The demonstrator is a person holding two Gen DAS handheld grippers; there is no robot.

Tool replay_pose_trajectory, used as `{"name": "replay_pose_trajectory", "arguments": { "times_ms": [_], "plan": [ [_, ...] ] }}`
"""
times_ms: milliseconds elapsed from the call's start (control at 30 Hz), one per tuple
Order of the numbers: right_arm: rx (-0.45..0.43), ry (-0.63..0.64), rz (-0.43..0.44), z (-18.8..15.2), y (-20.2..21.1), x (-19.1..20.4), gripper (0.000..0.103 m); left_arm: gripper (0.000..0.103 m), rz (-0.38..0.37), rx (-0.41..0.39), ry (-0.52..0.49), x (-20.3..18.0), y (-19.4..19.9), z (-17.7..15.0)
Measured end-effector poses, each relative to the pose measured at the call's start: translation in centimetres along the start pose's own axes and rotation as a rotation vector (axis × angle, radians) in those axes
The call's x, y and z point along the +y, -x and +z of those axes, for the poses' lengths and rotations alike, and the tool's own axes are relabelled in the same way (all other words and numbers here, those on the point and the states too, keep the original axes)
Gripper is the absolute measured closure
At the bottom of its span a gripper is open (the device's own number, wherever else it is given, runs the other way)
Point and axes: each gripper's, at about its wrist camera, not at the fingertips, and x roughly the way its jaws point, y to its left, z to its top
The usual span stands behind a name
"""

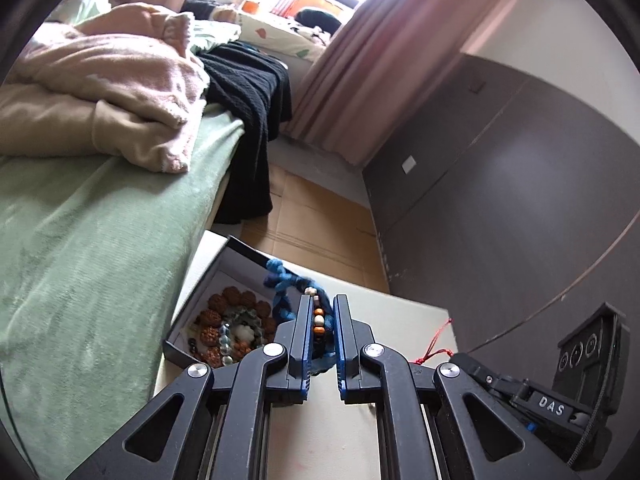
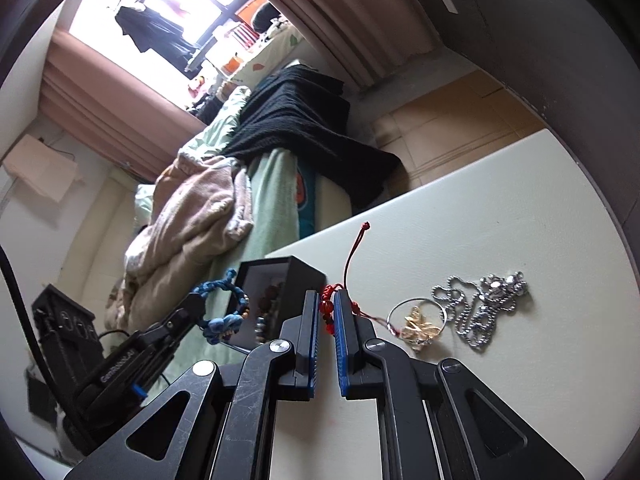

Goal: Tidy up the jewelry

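Both grippers pinched bracelets: the left gripper [image 1: 323, 312] held the blue braided bracelet [image 1: 286, 286] over the open black box [image 1: 188, 336] at the desk's [image 1: 400, 308] left edge, probably ready to drop it, while the right gripper [image 2: 327, 308] held the red string bracelet [image 2: 352, 256].

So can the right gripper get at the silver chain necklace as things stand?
Probably not yet: the right gripper is shut on the red cord bracelet. The path looks free, since the silver chain necklace lies uncovered on the white table beyond the gold ring.
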Motion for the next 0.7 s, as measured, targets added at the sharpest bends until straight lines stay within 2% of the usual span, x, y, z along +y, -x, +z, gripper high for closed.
{"name": "replay_pose_trajectory", "arguments": {
  "times_ms": [67, 133, 167, 200, 267, 467, 600, 667, 700],
  "plan": [
    [-0.012, 0.002, 0.019, 0.0, 0.1, 0.5, 0.094, 0.09, -0.015, 0.004, 0.03, 0.5, 0.1, 0.4],
    [-0.021, 0.003, 0.037, 0.0, 0.1, 1.0, 0.094, 0.072, -0.021, 0.007, 0.046, 1.0, 0.2, 0.8],
    [-0.029, 0.009, 0.05, 0.1, 0.1, 1.5, 0.094, 0.051, -0.013, -0.001, 0.05, 1.2, 0.3, 0.8],
    [-0.037, 0.012, 0.06, 0.1, 0.1, 1.8, 0.094, 0.037, -0.007, -0.014, 0.055, 1.3, 0.5, 0.9],
    [-0.05, 0.016, 0.086, 0.2, 0.1, 2.3, 0.094, 0.035, 0.0, -0.054, 0.069, 1.7, 1.2, 1.0],
    [-0.046, 0.025, 0.187, 0.1, -0.7, 4.3, 0.094, 0.035, 0.012, -0.064, 0.098, 2.7, 1.6, 1.4],
    [-0.024, 0.005, 0.297, -0.1, -2.3, 5.8, 0.094, 0.035, 0.015, -0.08, 0.122, 3.4, 2.1, 1.5],
    [-0.018, -0.007, 0.309, -0.2, -3.4, 6.2, 0.093, 0.035, 0.022, -0.079, 0.126, 3.6, 2.1, 1.5],
    [0.01, 0.0, 0.298, -0.3, -4.3, 6.3, 0.086, 0.035, 0.022, -0.075, 0.125, 3.5, 2.1, 1.4]
  ]
}}
